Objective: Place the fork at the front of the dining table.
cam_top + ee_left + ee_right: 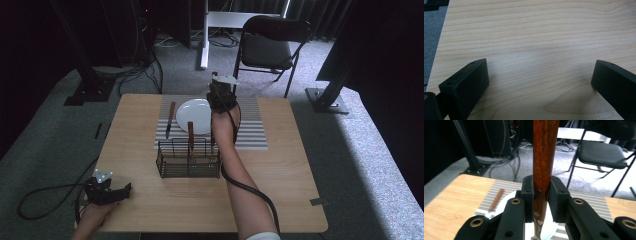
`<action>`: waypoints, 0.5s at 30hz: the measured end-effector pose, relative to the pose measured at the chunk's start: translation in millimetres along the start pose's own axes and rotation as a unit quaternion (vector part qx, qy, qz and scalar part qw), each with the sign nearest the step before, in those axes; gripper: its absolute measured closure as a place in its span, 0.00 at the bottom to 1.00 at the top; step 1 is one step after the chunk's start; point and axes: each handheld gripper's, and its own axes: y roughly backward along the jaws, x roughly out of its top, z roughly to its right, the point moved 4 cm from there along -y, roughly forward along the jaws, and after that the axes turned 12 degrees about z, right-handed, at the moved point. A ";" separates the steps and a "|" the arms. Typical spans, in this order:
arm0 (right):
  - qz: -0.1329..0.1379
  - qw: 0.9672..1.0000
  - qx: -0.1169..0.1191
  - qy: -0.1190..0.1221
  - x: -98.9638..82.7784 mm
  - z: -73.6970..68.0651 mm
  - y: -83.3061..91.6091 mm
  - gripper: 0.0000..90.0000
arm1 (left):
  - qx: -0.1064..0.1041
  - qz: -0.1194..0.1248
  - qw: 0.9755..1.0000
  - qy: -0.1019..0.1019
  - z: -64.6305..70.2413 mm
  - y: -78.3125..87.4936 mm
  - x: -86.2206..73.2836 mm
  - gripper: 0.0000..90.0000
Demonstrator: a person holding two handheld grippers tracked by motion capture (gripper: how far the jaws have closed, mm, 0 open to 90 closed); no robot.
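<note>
Pinching a wooden utensil handle (pixel 545 157) between its two black jaws, the right gripper (pixel 541 195) holds the piece upright, with the brown handle rising above the pads and the start of a metal neck showing below them. Two small rivets sit on the wood right at the grip. What kind of head the utensil has cannot be told, since it is hidden under the gripper. In the high view the right gripper (pixel 221 95) is out over the far right edge of the white plate (pixel 192 114), at the end of a forearm stretched across the wooden table (pixel 280 175).

That plate lies on a grey striped placemat (pixel 250 125). A knife with a wooden handle (pixel 170 119) rests on the placemat just beside the plate's left rim, its blade pointing toward the person. In front of the mat stands a black wire caddy (pixel 188 160); one more wooden-handled utensil (pixel 190 137) stands upright in it, near the middle.

The left gripper (pixel 107 190) rests at the near left corner of the table, well apart from the caddy. Its own camera shows the jaws spread wide over bare wood grain, nothing between them (pixel 539 80).

Beyond the table, a black folding chair (pixel 267 47) stands on the grey carpet.
</note>
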 end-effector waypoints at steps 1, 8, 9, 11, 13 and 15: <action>-0.002 1.000 -0.002 -0.003 -1.5 3.0 -0.2 0.84 | 0.000 0.000 1.000 0.000 0.0 0.0 0.0 0.01; -0.014 1.000 -0.017 -0.006 -14.6 24.8 -1.7 0.84 | 0.000 0.000 1.000 0.001 0.1 0.0 -0.1 0.01; -0.019 1.000 -0.022 -0.001 -18.9 29.5 -2.7 0.84 | 0.000 0.000 1.000 0.000 0.1 0.0 -0.1 0.01; -0.023 0.999 -0.025 0.005 -23.7 34.2 -3.4 0.84 | 0.000 0.001 1.000 0.001 0.1 -0.1 0.0 0.01; -0.026 0.999 -0.026 0.001 -28.7 40.7 -3.6 0.84 | 0.000 0.000 1.000 0.000 0.0 0.0 -0.1 0.01; -0.029 0.999 -0.027 -0.006 -34.6 47.3 -3.5 0.84 | 0.000 0.000 1.000 0.000 0.0 0.1 -0.1 0.01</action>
